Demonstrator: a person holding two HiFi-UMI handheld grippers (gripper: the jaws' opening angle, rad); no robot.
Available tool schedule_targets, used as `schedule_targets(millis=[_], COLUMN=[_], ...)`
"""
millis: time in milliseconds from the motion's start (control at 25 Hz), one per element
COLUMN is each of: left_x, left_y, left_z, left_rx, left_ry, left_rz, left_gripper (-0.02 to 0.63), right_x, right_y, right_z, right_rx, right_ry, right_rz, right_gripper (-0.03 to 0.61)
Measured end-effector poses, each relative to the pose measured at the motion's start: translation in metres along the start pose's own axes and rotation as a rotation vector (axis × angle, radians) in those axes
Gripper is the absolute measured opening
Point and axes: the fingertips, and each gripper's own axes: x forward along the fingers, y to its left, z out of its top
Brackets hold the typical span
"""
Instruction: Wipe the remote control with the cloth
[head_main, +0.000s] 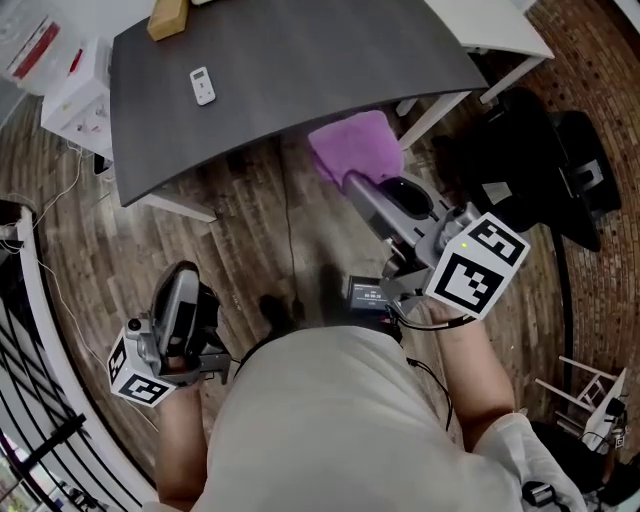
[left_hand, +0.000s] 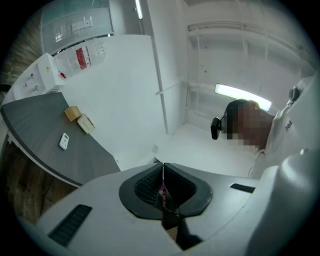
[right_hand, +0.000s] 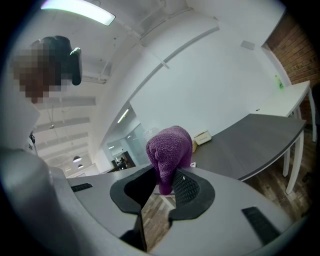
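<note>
right gripper (right_hand: 167, 186) pinches purple cloth (right_hand: 169, 147); left gripper (left_hand: 163, 190) jaws pressed together; remote (head_main: 202, 86) on table (head_main: 320, 70), well ahead.

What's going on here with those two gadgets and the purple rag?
A person holds a two-jaw gripper in each hand. The right gripper pinches a purple cloth; the left gripper is shut and empty. The white remote control lies untouched on the grey table, so wiping has not started.
</note>
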Motion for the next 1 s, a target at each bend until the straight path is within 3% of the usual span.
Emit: schedule_targets(millis=[480,1000], left_x=[-0.040,-0.023], left_y=[-0.011,-0.035], left_z=[-0.020,-0.043], left_rx=[-0.066,0.003], left_ry=[0.105,0.243], left_rz=[-0.077,-0.152], left_gripper=[0.011,0.005], right_x=[-0.002,-0.020], right_y=[0.036,0.026], right_z=[-0.030,0.003], right_rx=[0.010,0.013], right_ry=[0.003,-0.077], right_rz=[-0.055,-0.079], right_gripper=[0.097,0.095])
